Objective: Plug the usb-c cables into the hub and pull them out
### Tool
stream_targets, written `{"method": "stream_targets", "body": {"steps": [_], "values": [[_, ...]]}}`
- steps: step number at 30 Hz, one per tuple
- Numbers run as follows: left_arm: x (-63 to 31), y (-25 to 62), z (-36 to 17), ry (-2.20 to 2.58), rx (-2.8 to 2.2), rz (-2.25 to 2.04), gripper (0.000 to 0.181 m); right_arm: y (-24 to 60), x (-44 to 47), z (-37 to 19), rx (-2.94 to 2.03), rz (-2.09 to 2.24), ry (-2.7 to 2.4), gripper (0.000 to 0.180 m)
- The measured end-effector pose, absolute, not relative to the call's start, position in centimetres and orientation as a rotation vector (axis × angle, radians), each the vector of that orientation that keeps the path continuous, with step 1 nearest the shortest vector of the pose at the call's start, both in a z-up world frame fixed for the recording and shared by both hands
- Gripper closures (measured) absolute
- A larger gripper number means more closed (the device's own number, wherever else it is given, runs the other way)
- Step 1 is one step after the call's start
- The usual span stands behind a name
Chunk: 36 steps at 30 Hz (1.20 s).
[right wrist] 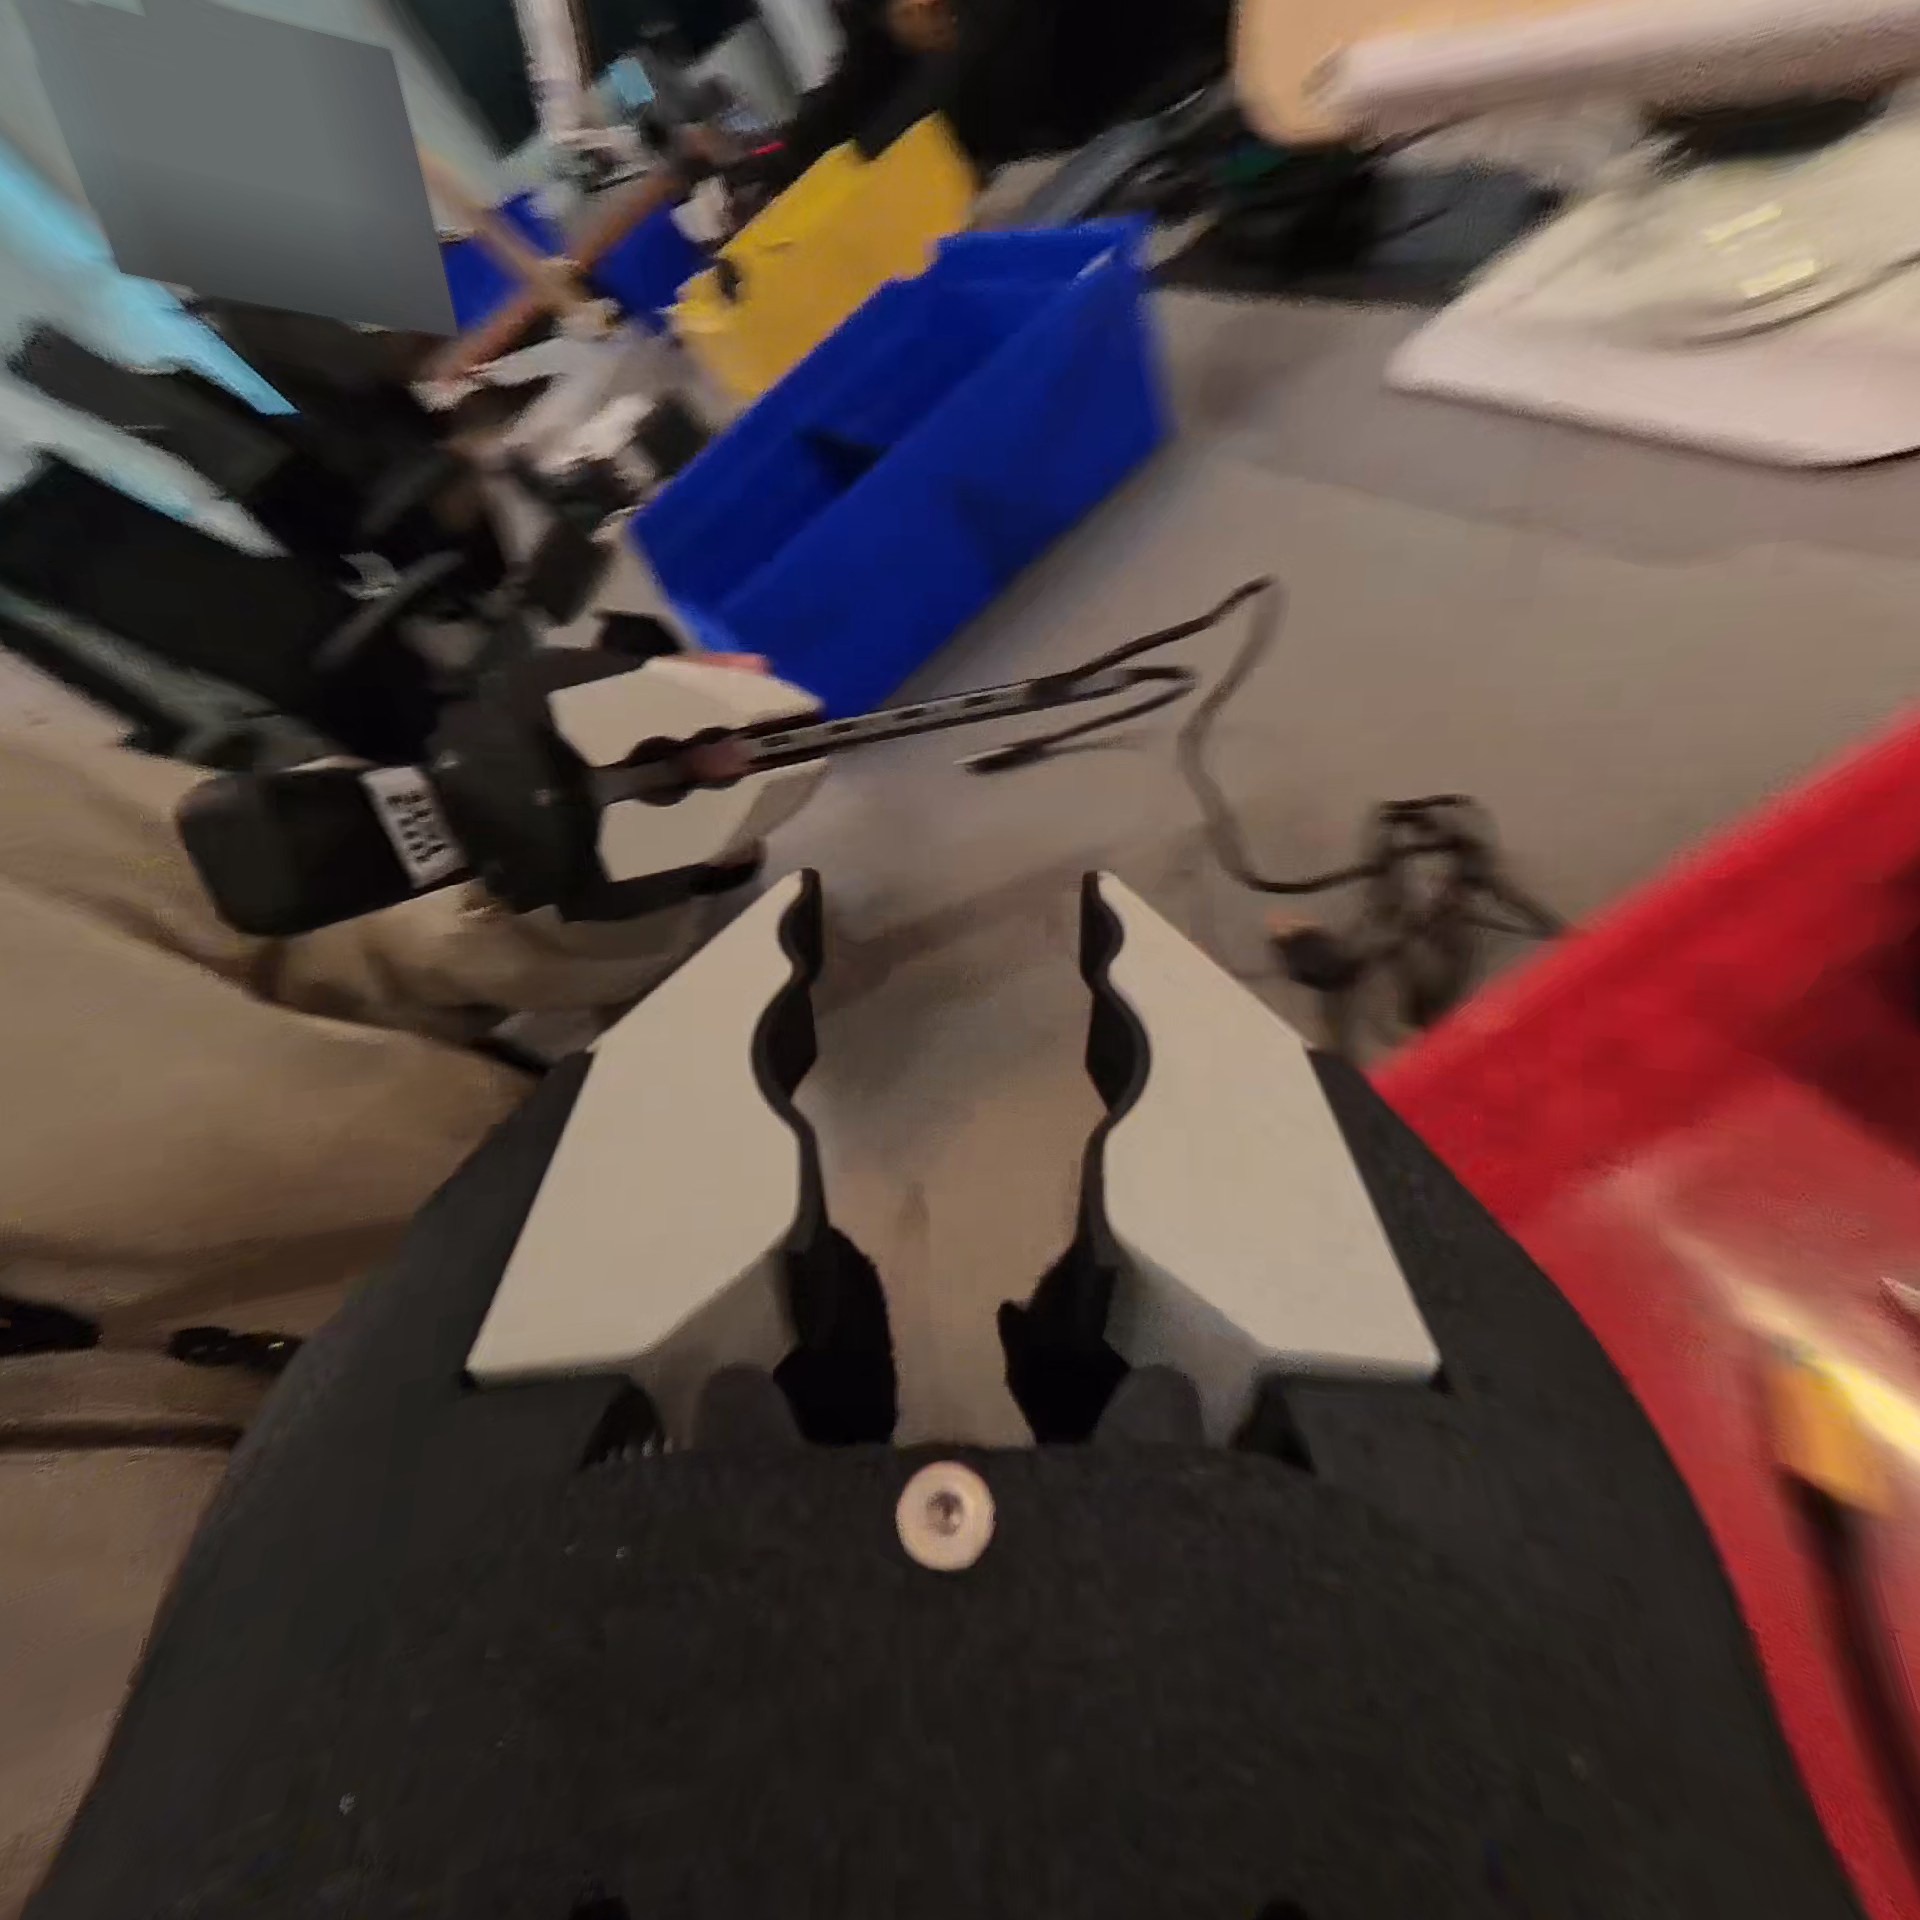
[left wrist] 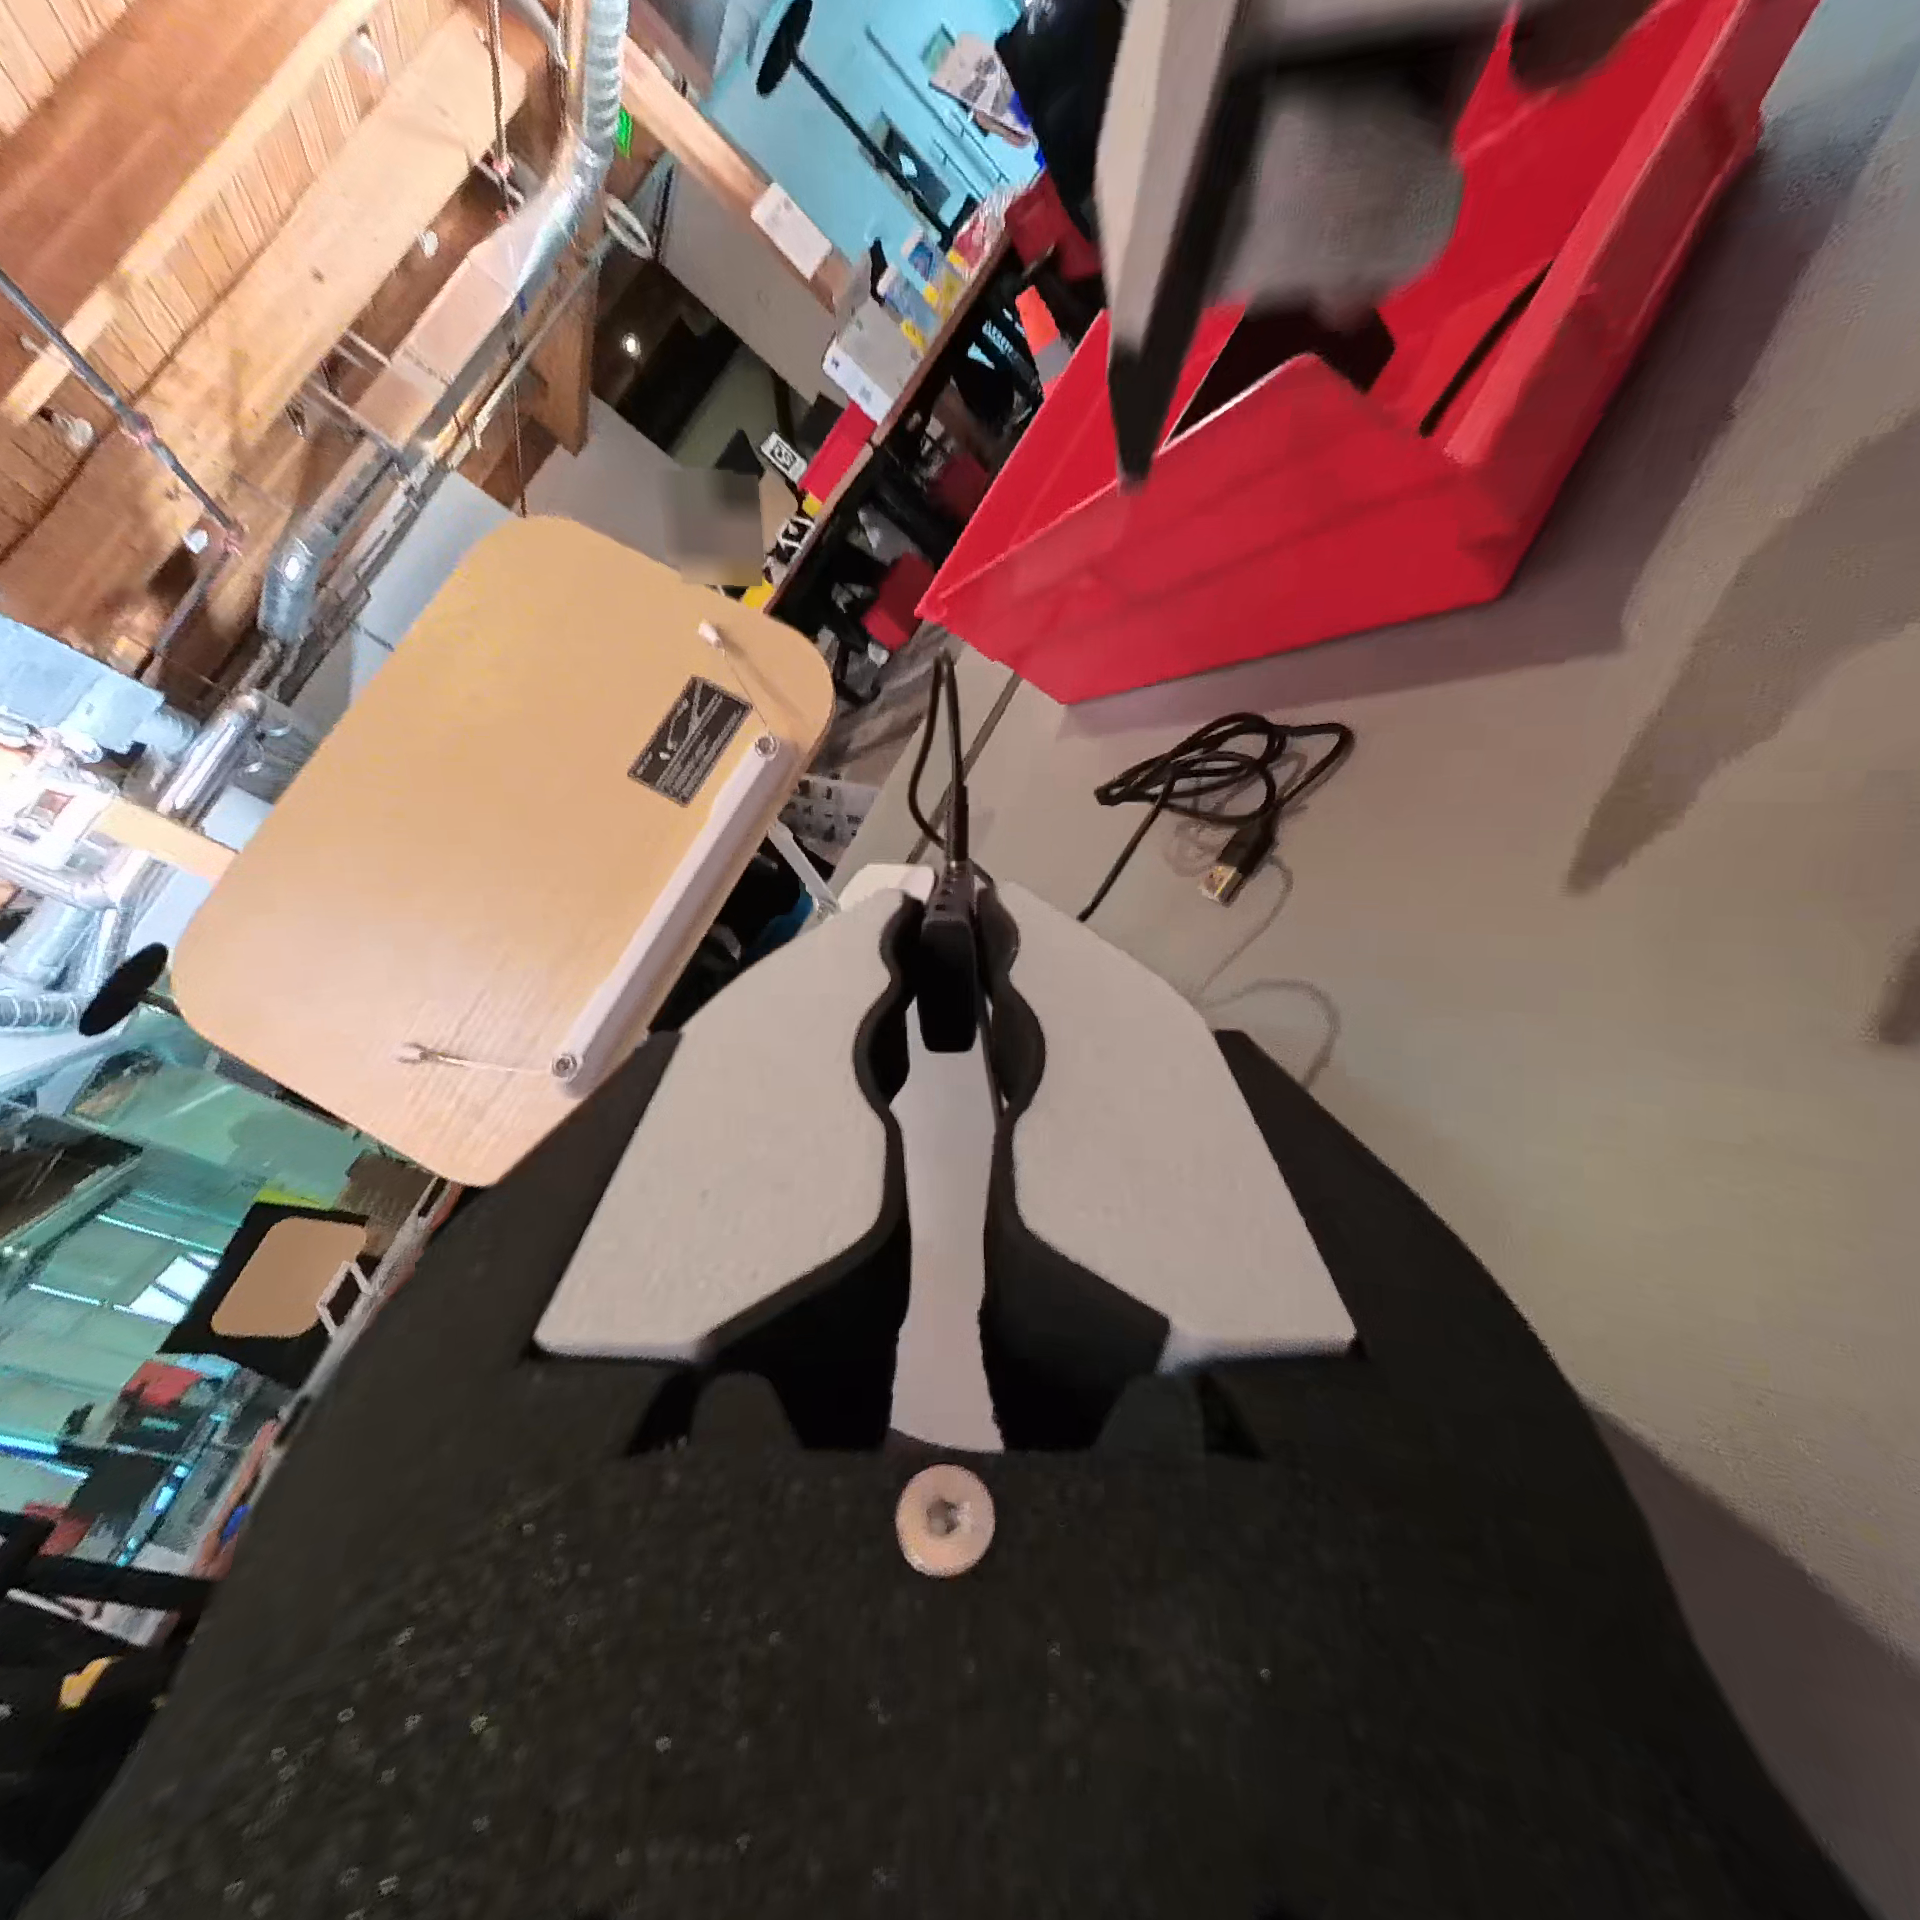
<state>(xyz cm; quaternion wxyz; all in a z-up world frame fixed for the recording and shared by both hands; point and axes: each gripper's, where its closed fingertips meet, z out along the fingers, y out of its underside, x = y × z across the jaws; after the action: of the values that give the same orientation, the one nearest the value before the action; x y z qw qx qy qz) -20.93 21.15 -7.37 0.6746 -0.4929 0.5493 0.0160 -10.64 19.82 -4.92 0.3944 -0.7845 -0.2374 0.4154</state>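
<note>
Grey matte tabletop (left wrist: 1558,1195) spread under everything, seen steeply tilted from the left wrist and strongly blurred from the right. Large red plastic bin (left wrist: 1299,520) at the far side of the table in the left view, filling the right edge of the right view. Tan wooden board with rounded corners and a white rail (left wrist: 499,852) off the table's edge, well apart from the bin. Blue plastic bin (right wrist: 914,468) farther back in the right view, yellow bin (right wrist: 842,239) behind it. Left gripper (left wrist: 948,935) with pale grey fingers on a black textured body, clamped together on the black slim rectangular hub (left wrist: 945,987), held lengthwise between the notched inner edges, lifted clear of the table. Thin black cord (left wrist: 935,748) running forward out of the hub's far end. Same gripper seen from the side in the right view, the hub (right wrist: 914,717) jutting from its tips as a long dark bar with plugs along it; number of plugs unclear through blur. Right gripper (right wrist: 945,914) spread apart, nothing between its grey fingers, hanging above bare table. Loose coil of black usb-c cable (left wrist: 1226,790) lying on the table just beside the red bin, one connector end resting near the coil.
</note>
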Motion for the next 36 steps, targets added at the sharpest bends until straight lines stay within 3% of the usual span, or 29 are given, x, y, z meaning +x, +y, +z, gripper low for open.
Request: {"method": "stream_targets", "body": {"steps": [6, 19, 31, 34, 36], "values": [[-20.1, 19.1, -6.6, 1.282, -0.965, 0.062, 0.171, 22.2, -16.5, -7.8, -1.829, 1.263, -0.456, 0.131], [-19.5, 17.4, -6.9, 1.338, -0.886, 0.021, 0.171, 22.9, -16.6, -9.0, -1.806, 0.946, -0.589, 0.166], [-19.4, 17.8, -8.1, 1.370, -0.917, 0.035, 0.171, 23.2, -16.0, -9.3, -1.834, 0.847, -0.577, 0.170], [-19.8, 19.3, -9.3, 1.368, -1.009, 0.055, 0.156, 23.0, -15.8, -8.4, -1.816, 0.901, -0.538, 0.170], [-20.0, 19.8, -9.8, 1.366, -1.052, 0.038, 0.156, 22.4, -16.3, -7.9, -1.812, 0.992, -0.531, 0.170]]}}
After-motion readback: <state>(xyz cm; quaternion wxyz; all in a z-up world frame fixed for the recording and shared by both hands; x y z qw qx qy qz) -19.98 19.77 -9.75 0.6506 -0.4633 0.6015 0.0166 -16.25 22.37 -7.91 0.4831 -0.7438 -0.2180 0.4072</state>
